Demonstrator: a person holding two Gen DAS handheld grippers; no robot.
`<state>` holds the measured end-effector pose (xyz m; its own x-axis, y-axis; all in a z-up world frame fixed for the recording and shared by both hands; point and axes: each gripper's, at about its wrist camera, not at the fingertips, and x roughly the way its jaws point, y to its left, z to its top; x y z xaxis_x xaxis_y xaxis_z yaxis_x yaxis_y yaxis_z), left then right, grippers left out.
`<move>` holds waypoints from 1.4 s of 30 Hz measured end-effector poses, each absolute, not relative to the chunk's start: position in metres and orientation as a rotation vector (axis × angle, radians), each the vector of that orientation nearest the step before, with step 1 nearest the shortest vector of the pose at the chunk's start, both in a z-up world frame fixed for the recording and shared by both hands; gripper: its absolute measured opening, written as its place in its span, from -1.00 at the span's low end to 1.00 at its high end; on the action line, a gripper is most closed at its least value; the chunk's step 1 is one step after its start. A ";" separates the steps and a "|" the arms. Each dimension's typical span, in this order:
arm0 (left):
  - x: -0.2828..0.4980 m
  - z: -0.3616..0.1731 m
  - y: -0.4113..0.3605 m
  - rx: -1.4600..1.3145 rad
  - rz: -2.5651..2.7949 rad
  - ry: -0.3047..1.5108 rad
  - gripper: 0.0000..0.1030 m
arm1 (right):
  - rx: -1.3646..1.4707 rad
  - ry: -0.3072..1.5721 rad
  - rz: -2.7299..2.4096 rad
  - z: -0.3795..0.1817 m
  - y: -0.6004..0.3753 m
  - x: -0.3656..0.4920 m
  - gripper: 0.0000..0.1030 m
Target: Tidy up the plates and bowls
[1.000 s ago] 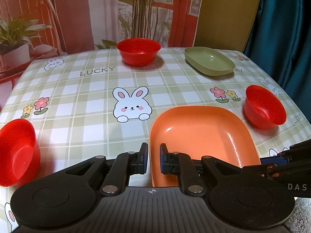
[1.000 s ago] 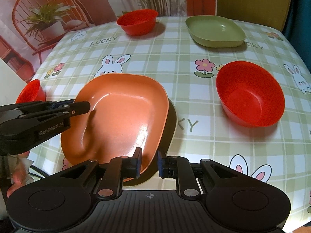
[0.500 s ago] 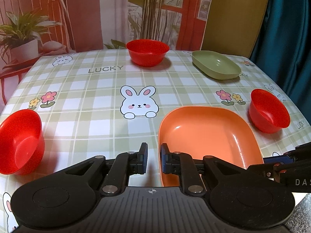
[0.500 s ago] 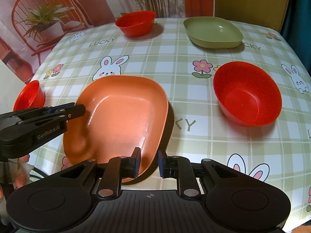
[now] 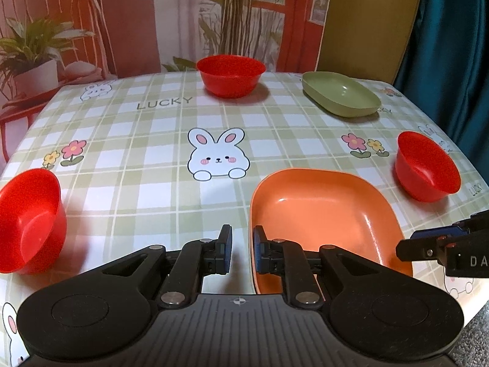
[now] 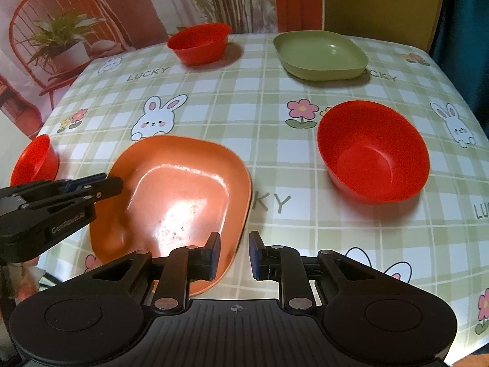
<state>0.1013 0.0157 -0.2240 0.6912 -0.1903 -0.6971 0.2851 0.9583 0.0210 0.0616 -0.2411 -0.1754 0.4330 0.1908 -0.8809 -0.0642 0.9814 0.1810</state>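
Orange plate [image 5: 321, 214] hides behind both narrowly parted grippers, left gripper [image 5: 242, 252] and right gripper [image 6: 234, 255]; neither visibly pinches it.

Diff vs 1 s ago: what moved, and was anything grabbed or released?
The orange square plastic plate sank toward the checked tablecloth, and its shadow shrank. The jaws of the left gripper and right gripper eased slightly apart, loosening on its rim. The red bowls and green plate are unchanged.

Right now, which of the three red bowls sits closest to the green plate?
The red bowl at the back, level with the green plate along the table's far edge; the other two stand nearer the camera.
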 end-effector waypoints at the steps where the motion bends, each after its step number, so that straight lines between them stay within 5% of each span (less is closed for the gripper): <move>1: 0.102 -0.225 0.016 0.128 -0.267 0.765 -0.67 | 0.132 1.110 0.157 -0.176 -0.242 0.063 -0.62; 14: 0.101 -0.206 0.021 0.109 -0.276 0.721 -0.67 | 0.142 1.099 0.159 -0.179 -0.242 0.068 -0.63; 29: 0.092 -0.128 0.015 0.025 -0.283 0.598 -0.62 | 0.166 0.920 0.168 -0.112 -0.290 0.085 -0.63; 42: 0.118 -0.121 -0.051 0.012 -0.347 0.553 -0.62 | 0.151 0.787 0.082 -0.090 -0.367 0.111 -0.62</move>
<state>0.1177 -0.0506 -0.1210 0.7942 -0.3200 -0.5166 0.3265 0.9417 -0.0814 0.1111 -0.3667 -0.0904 0.7038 0.1300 -0.6984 -0.0173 0.9860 0.1661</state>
